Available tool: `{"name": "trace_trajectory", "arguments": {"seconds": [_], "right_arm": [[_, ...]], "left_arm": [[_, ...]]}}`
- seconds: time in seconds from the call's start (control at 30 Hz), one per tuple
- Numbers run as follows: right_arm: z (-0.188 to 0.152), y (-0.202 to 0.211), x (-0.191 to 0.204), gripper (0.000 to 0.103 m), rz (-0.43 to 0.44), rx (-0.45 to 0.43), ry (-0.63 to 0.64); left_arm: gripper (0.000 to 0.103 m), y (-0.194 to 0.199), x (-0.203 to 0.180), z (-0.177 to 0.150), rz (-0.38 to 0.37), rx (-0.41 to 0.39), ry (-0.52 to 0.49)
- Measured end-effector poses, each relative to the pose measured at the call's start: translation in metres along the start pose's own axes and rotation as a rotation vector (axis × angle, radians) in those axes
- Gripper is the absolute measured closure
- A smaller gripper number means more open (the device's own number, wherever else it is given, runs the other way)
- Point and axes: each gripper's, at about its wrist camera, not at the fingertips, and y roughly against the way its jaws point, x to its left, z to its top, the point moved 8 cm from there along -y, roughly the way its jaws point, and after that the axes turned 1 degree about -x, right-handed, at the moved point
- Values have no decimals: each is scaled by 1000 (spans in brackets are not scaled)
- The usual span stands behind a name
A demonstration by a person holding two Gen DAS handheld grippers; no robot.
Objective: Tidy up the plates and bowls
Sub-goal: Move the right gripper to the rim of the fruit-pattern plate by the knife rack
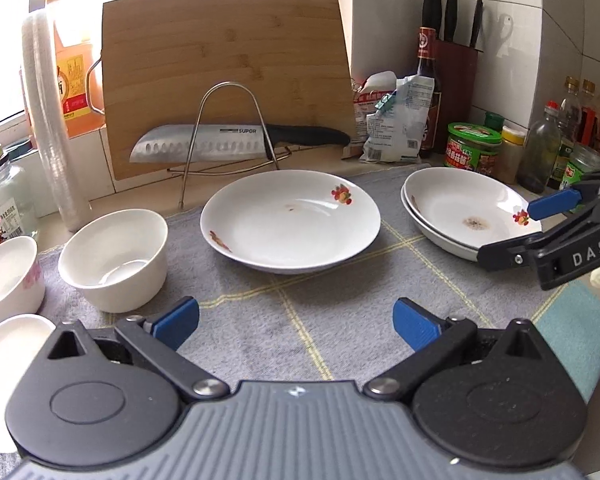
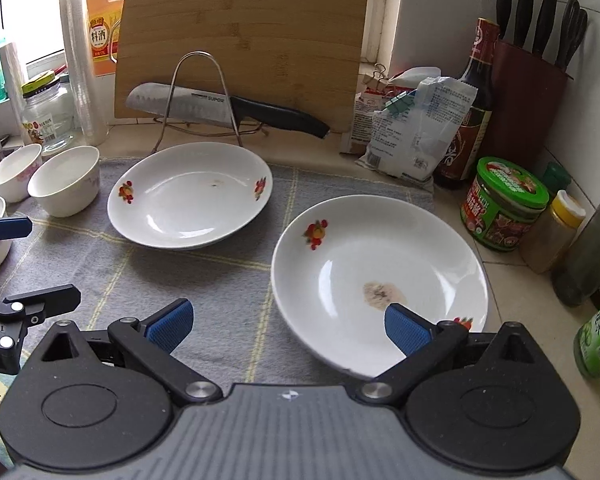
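1. Two hand-held grippers hang over a grey cloth (image 1: 300, 320) on the table, both with jaws wide and empty.
2. The right hand-held gripper (image 2: 290, 326) sits nearest the stacked plates (image 2: 380, 276); their near rim lies between its fingers, just right of centre.
3. The single plate (image 1: 290, 226) lies straight ahead of the left hand-held gripper (image 1: 296, 324), well apart.
4. Three bowls (image 1: 114, 258) cluster to its left.
5. Round dishes, rims up, show no long axis.
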Motion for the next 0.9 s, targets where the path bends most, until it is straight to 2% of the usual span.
{"name": "trace_trajectory", "arguments": {"seconds": [0.27,0.37,0.53,0.77,0.9], "right_arm": [[-9,8,19,0,-3,28,-18],[-4,-2,16,0,17,44,12],[9,-22,12,0,100,52,67],[32,-44,1,0,206,17,138],[46,-51,-3,0,261,-12,182]], "left_arm": [[1,-17,13,-11,-17,28,84],[1,-27,11,-11,10,30,93],[1,-50,8,-9,74,51,145],[1,-78,1,-10,159,121,142],[1,-87,-9,-10,152,137,111]]}}
